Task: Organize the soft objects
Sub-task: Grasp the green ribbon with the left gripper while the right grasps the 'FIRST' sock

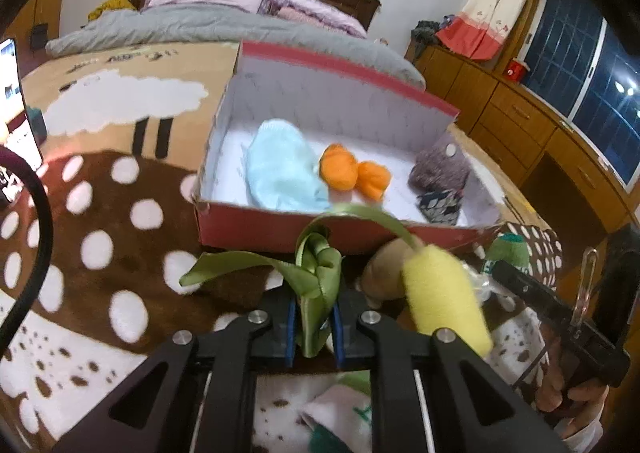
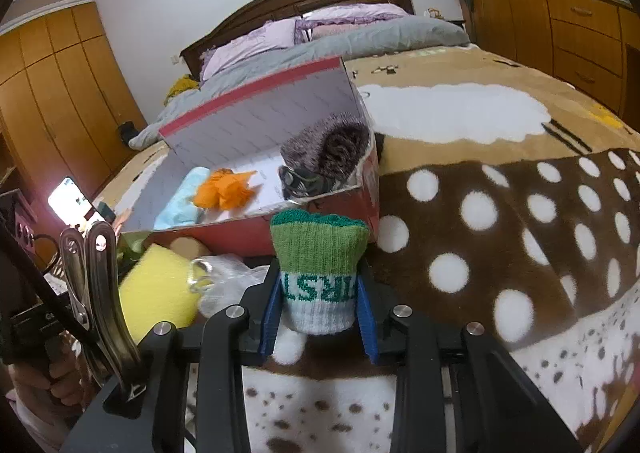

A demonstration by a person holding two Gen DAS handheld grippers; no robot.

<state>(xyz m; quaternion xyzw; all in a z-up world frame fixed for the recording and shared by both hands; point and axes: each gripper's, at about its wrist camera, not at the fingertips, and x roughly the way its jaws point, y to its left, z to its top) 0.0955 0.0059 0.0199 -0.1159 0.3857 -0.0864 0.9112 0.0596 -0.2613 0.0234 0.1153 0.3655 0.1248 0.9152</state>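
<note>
The left tongs [image 1: 314, 327] are clenched on a green ribbon [image 1: 316, 273] at lower centre; the right tongs [image 2: 320, 317] grasp a rolled green-and-white sock [image 2: 318, 265] below the red box [image 2: 368, 189].

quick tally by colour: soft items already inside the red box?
Light blue: 1, the light blue cloth
Orange: 1, the orange bundle, knotted in two lumps
Purple-grey: 1, the fuzzy purple-grey roll
Dark patterned: 1, the dark patterned bundle
Total: 4 in the red box

Bed [image 2: 360, 37] (grey duvet), wardrobe [image 2: 60, 93], curtain [image 1: 488, 1].
</note>
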